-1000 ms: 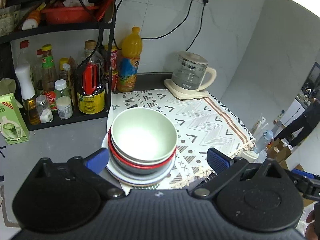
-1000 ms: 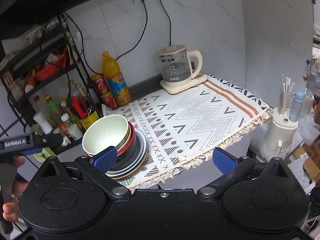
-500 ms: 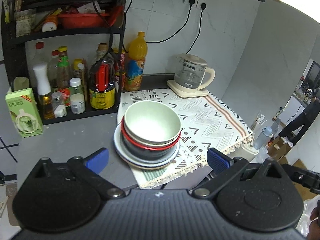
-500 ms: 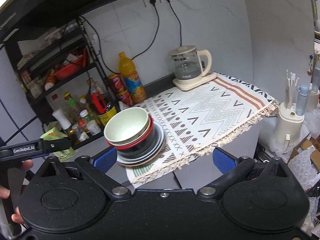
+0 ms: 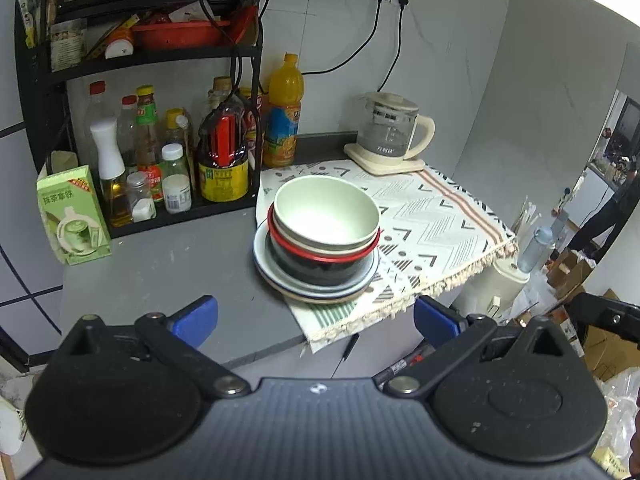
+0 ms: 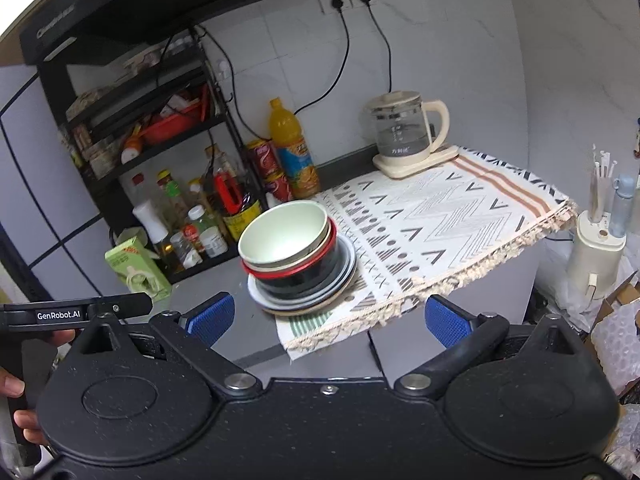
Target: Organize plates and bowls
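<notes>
looks close to finished, judging by the layout: one tidy stack of dishes, nothing loose anywhere else on the counter. pale green bowl (image 5: 326, 210) nested on top, inside a cream bowl whose rim barely shows, inside a red-rimmed black bowl (image 5: 320, 258), all seated on a pile of plates (image 5: 316, 288) with a blue-edged one uppermost and a tan one peeking out at the bottom. sits at the left end of the patterned cloth (image 5: 432, 220), half on the fabric and half over the bare grey counter (image 5: 160, 264), just in front of the black condiment rack (image 5: 152, 92) and near the front edge. slightly crooked in the right wrist view, upper bowls leaning toward the rack, though that may be lens distortion. left gripper (image 5: 316, 320) spread wide, blue pads well apart, holding nothing, hovering in front of the counter edge and clear of the stack. right gripper (image 6: 326, 318) likewise splayed wide and empty, also short of the dishes, touching nothing. left tool's handle and part of a hand (image 6: 16, 392) visible at the edge of the right view. kettle (image 5: 390, 132) on its base at the far end of the cloth, orange juice bottle (image 5: 282, 120) beside the rack, neither involved. probably little left beyond straightening the stack or nudging it further from the edge; no other plates or bowls in sight to collect.
</notes>
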`<state>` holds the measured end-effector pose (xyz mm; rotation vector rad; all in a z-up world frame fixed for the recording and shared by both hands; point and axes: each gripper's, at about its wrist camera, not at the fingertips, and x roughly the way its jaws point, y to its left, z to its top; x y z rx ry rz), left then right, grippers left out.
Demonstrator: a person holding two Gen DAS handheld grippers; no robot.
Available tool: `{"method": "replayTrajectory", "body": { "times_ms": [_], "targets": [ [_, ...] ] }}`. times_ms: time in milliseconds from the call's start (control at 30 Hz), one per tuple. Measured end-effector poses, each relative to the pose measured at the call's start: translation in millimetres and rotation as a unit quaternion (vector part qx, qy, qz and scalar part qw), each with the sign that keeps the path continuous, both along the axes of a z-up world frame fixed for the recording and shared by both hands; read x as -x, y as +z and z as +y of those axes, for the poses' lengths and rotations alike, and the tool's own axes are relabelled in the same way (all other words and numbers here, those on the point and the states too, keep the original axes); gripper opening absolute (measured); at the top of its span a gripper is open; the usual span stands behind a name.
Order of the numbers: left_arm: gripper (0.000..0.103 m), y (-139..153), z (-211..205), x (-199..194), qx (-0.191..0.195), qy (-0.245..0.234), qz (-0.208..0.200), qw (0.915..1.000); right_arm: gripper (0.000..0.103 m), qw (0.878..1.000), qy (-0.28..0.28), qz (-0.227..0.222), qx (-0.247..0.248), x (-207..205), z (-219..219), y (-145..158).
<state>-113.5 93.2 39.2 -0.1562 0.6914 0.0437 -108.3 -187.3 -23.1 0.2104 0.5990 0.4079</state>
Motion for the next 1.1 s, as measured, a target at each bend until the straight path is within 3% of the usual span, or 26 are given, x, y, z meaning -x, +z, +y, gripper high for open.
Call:
{"method": "replayTrajectory", "body": {
  "times_ms": [500,1100],
  "targets": [
    [0.103,-13,2,28,-0.012,0.026,0.012,0.9995,0.102,1.0,0.001,0.011,0.0,16,1,-22],
    [0.103,-14,2,30,-0.006,0.026,0.015,0.9995,0.102,1.0,0.003,-0.007,0.009,21,-4,-17]
  ]
}}
